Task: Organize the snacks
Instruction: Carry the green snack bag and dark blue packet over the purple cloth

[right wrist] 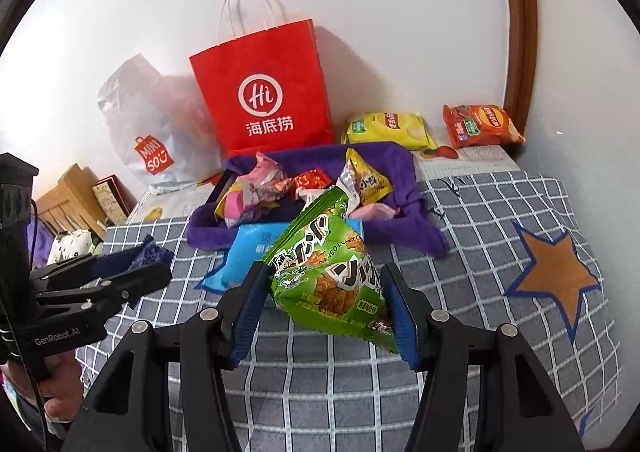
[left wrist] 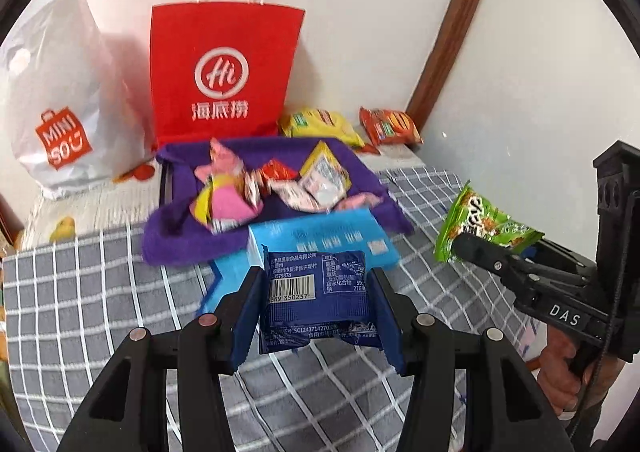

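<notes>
A dark blue snack packet [left wrist: 316, 300] is clamped between the closed jaws of the left gripper [left wrist: 316, 304], its back turned to the camera; a barcode and the numbers "3579878" and "SC1243714270" can be read on it. A green snack packet [right wrist: 332, 284] printed with bold black characters is pinched by the right gripper [right wrist: 326, 312], which is seen to the right of the left gripper, held at a similar height. Both packets are held above a bed covered by a grey checked blanket [right wrist: 480, 236], on which an orange star [right wrist: 554, 276] is sewn to the right of the right gripper. Just ahead of both grippers a light blue pack [left wrist: 320, 240] is laid flat, and beyond it a purple cloth [left wrist: 280, 156] is heaped with pink, yellow and red snack packets [left wrist: 276, 184]. Farther ahead, against the wall, a red paper bag [left wrist: 224, 72] marked "Hi" and "海底捞" is stood upright, with a white plastic bag [left wrist: 68, 100] marked "MINISO" to its left. To its right, a yellow crisp bag [right wrist: 388, 128] and an orange crisp bag [right wrist: 480, 124] are laid side by side.
</notes>
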`<state>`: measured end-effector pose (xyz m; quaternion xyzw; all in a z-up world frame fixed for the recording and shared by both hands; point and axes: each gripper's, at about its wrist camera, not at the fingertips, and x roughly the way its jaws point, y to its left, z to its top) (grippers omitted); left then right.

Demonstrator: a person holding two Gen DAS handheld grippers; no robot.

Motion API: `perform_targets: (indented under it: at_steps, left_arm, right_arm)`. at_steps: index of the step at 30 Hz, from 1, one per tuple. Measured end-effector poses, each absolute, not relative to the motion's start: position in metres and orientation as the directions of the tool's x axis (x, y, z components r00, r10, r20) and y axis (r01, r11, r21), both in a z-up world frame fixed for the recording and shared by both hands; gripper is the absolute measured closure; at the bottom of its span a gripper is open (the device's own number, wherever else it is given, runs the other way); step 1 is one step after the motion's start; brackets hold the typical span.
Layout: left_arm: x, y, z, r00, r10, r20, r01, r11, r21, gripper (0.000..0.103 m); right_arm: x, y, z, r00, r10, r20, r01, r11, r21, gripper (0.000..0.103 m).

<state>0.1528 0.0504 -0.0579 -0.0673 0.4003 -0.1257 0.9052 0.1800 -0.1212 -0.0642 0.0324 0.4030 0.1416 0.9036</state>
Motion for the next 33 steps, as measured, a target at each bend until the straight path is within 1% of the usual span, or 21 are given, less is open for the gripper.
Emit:
perform_targets:
  at_steps: [12, 15, 23, 29, 33]
  left_arm:
    - [0.217, 0.054, -0.033, 0.677, -0.246, -0.693, 0.173, 0.969, -0.176, 0.053]
    - [0.231, 0.057, -0.031, 0.682, -0.267, -0.681, 0.183, 0.964, -0.194, 0.053]
    - [0.265, 0.063, -0.026, 0.695, -0.251, -0.674, 0.177, 0.968, -0.179, 0.053]
    - [0.289, 0.069, -0.022, 0.704, -0.268, -0.657, 0.183, 0.963, -0.196, 0.053]
    - [0.303, 0.077, -0.028, 0.704, -0.266, -0.658, 0.161, 0.963, -0.217, 0.053]
  right_arm:
    - [0.243, -0.111, -0.058, 0.653, 0.272, -0.707, -0.215, 0.961, 0.171, 0.046]
    - [0.259, -0.106, -0.056, 0.66, 0.261, -0.704, -0.217, 0.964, 0.154, 0.046]
    - [0.305, -0.096, -0.046, 0.676, 0.261, -0.69, -0.232, 0.963, 0.137, 0.046]
    - [0.342, -0.085, -0.036, 0.685, 0.281, -0.672, -0.257, 0.956, 0.138, 0.046]
    - [0.359, -0.08, -0.04, 0.684, 0.296, -0.667, -0.268, 0.952, 0.148, 0.046]
